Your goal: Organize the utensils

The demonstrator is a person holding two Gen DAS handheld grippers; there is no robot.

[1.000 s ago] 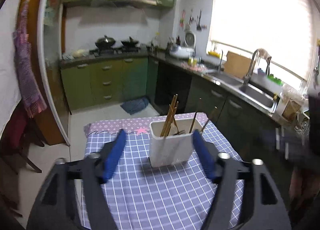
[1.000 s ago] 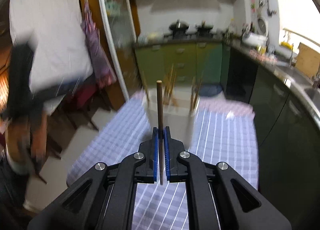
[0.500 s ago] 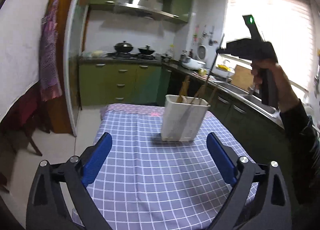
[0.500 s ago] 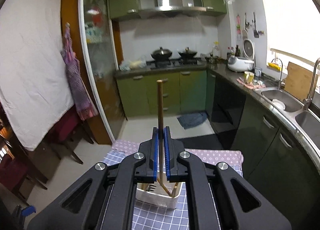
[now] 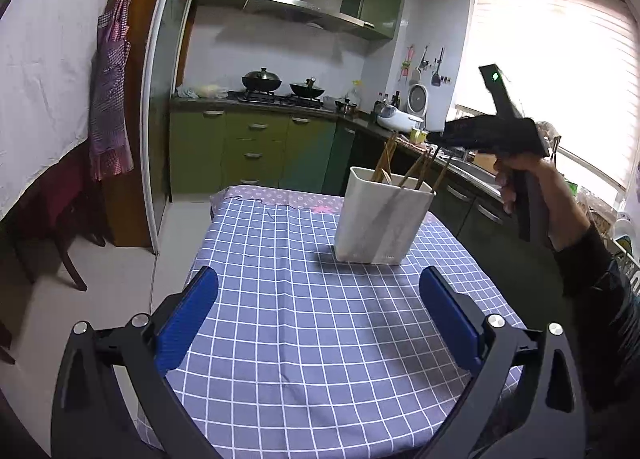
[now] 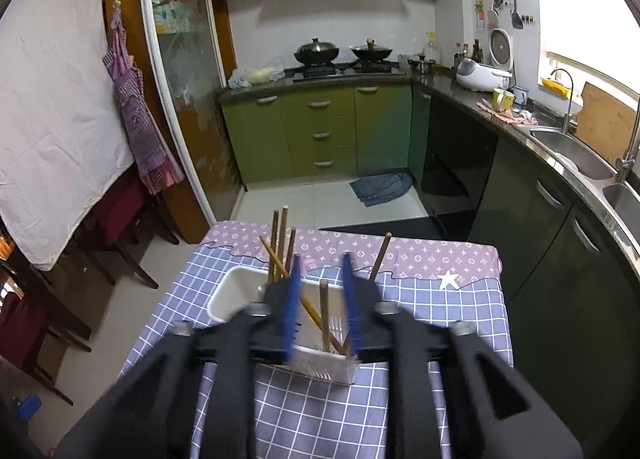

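— Checked table is carrying the white holder at its far end; left claw is hanging wide apart, empty.

— Right claw, just parting, is releasing a chopstick; it risks catching the rim.

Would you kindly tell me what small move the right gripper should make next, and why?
Probably lift the right gripper straight up and away. Its jaws have just been opening; the brown wooden chopstick stands loose between them, already down in the white rectangular plastic utensil holder, so nothing is left to hold.
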